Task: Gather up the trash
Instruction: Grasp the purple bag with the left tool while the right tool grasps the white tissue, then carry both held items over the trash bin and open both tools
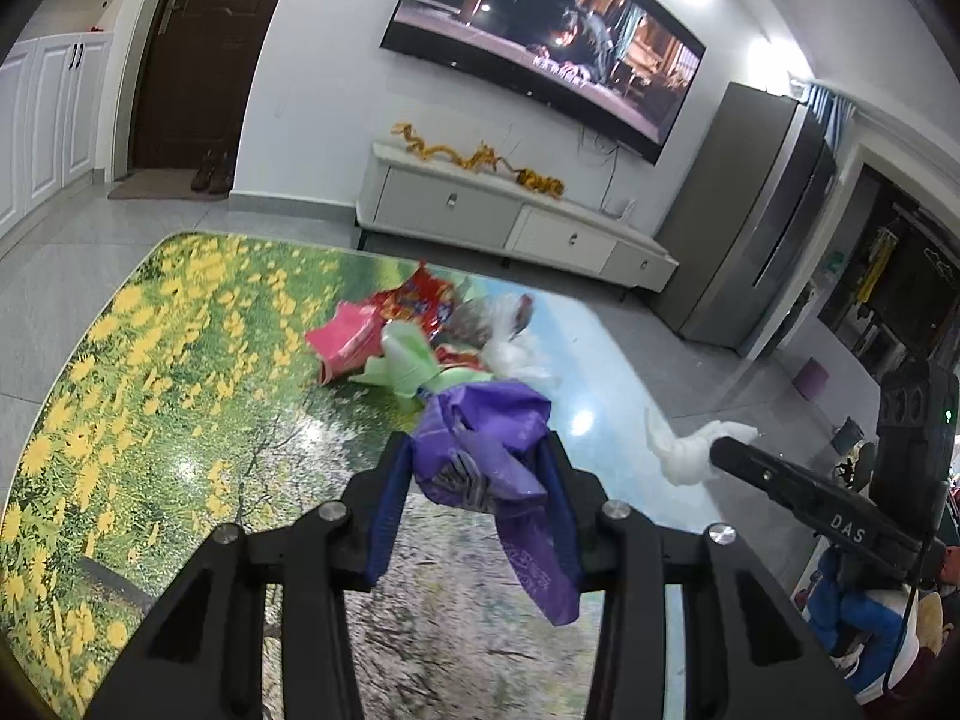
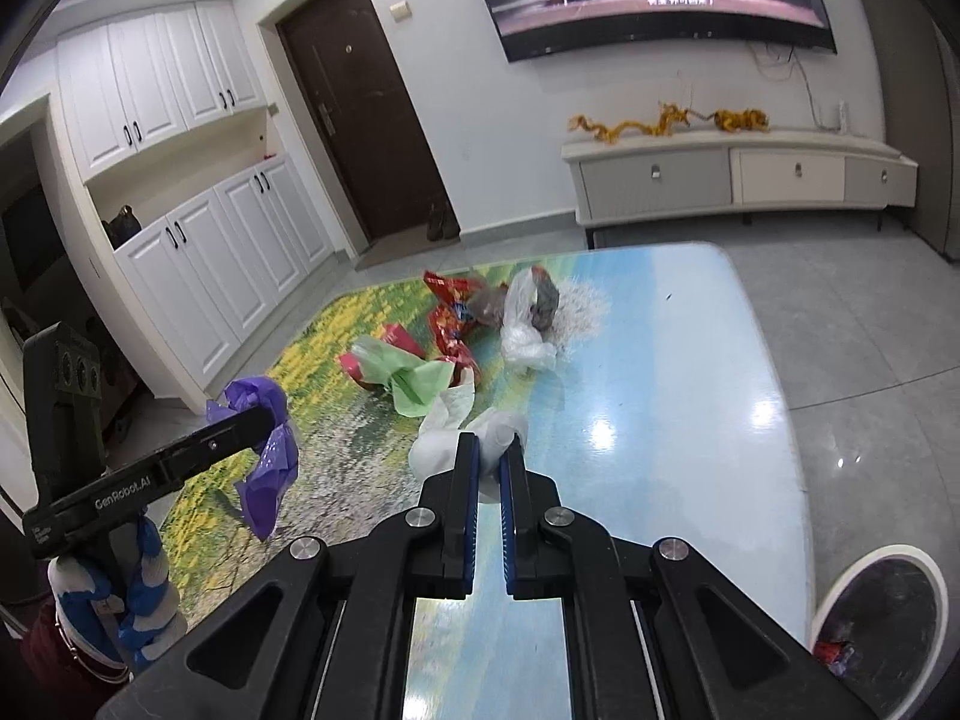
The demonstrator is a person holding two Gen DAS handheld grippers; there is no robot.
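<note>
Flower-print tabletop [image 2: 690, 360] lies beneath both jaws. Only the right wrist view catches a dark bin [image 2: 882, 618], low right of them. Left gripper [image 1: 474, 468]: jaws half-closed, gripping a crumpled purple bag [image 1: 486, 462]. Right gripper [image 2: 491, 468]: jaws nearly shut on white tissue [image 2: 498, 432]. Wrapper heap [image 2: 456, 324] lies ahead.
</note>
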